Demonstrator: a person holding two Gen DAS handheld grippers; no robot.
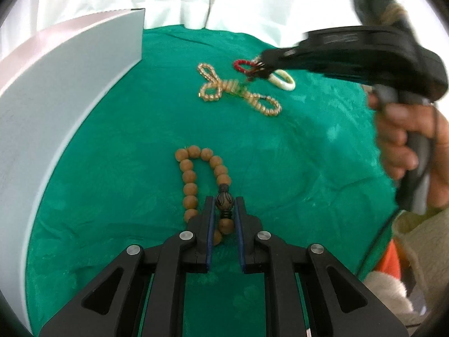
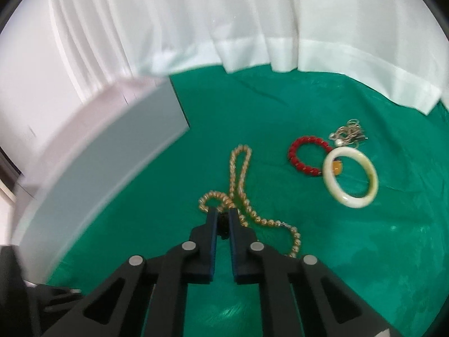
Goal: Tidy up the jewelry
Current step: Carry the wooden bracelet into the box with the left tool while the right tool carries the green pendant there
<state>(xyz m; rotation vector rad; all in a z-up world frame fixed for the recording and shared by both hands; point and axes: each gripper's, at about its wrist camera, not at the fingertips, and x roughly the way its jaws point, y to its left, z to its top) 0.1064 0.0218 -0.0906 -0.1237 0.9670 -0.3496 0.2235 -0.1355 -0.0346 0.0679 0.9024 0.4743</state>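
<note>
My left gripper (image 1: 224, 200) is shut on the dark carved bead (image 1: 224, 202) of a brown wooden bead bracelet (image 1: 190, 177) lying on the green cloth (image 1: 308, 154). My right gripper (image 2: 223, 212) has its jaws nearly together on a small dark piece (image 2: 223, 224), right at the knot of the gold bead necklace (image 2: 263, 221); whether that piece belongs to the necklace I cannot tell. In the left wrist view the right gripper (image 1: 259, 66) hangs by the red bead bracelet (image 1: 240, 64) and white bangle (image 1: 289, 84), beyond the gold necklace (image 1: 228, 85).
A tall white box (image 1: 70, 98) (image 2: 106, 154) stands on the left. A red bracelet (image 2: 292, 156), a white bangle (image 2: 355, 200) and a tangle of silver chain (image 2: 350, 133) lie at the right. White curtain (image 2: 224, 28) hangs behind. A person's hand (image 1: 398, 140) holds the right gripper's handle.
</note>
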